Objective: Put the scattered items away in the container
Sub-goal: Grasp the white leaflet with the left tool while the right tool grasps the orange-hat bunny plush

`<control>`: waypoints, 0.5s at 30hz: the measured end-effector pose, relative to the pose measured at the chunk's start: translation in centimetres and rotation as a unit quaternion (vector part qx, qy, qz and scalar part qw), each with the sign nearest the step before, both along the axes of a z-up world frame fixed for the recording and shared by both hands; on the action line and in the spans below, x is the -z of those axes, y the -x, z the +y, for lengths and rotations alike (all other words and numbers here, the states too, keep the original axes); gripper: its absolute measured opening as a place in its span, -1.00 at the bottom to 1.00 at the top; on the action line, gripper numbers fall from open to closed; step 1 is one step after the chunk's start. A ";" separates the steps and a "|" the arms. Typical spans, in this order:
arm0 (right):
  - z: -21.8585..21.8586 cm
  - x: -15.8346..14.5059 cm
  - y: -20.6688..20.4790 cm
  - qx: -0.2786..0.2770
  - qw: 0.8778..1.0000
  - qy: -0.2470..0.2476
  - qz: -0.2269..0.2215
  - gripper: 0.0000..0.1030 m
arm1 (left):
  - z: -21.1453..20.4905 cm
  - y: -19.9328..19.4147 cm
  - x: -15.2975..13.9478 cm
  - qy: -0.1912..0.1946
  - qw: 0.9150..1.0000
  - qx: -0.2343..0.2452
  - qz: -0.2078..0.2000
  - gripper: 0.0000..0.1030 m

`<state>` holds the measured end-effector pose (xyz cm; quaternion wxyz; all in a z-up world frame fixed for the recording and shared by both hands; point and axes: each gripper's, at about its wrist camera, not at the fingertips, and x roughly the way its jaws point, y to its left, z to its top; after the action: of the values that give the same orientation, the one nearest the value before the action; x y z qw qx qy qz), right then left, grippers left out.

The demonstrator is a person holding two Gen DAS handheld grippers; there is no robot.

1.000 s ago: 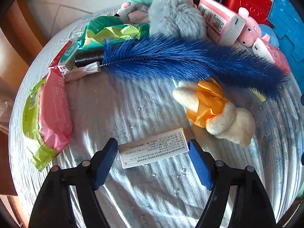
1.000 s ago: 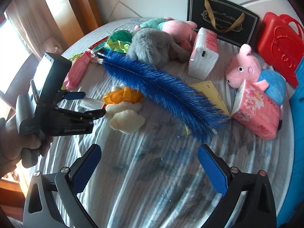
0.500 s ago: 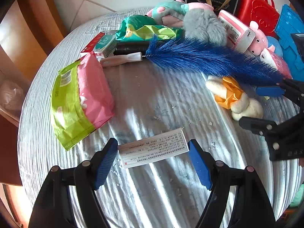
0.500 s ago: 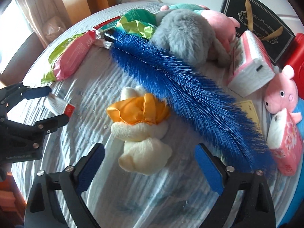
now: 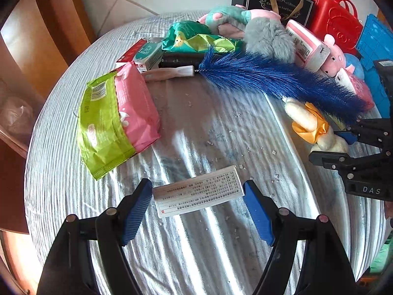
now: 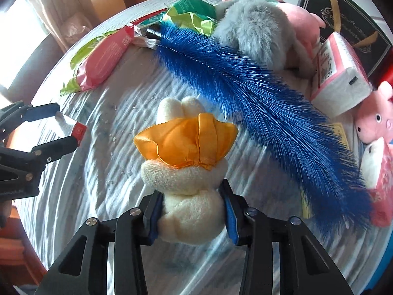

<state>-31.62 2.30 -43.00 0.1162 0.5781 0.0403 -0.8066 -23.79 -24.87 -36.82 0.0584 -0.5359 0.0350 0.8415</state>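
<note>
We note open cloth on the desk (image 5: 201,258) in its middle and near side, bare but for crumbs. The blue duster (image 6: 258,103) lies slantwise across the far half and bars the way to the grey plush (image 6: 258,36) and tissue pack (image 6: 339,81) behind it. The pink-and-green packet (image 5: 118,118) blocks the left edge. Between the left claw (image 5: 197,205), holding a small white box (image 5: 199,191), and the right claw (image 6: 191,211), just closing on the cream plush (image 6: 189,189), a strip of cloth stays free.
</note>
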 end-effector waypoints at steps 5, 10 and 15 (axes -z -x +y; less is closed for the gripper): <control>0.5 -2.1 -1.5 0.006 1.000 0.009 0.011 -0.20 | 0.0 -0.6 -1.0 -0.004 1.000 -0.005 0.007 0.46; 1.7 -4.6 -3.1 0.008 0.999 0.017 0.030 -0.20 | -0.5 -1.4 -2.7 -0.011 1.000 -0.019 0.022 0.46; 2.0 -7.3 -5.5 0.010 0.998 0.021 0.050 -0.20 | 0.1 -2.4 -4.1 -0.005 0.999 -0.018 0.032 0.46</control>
<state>-26.17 4.33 -35.67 0.1181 0.5349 0.0235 -0.8363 -21.43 -24.82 -32.73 0.0449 -0.5089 0.0227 0.8594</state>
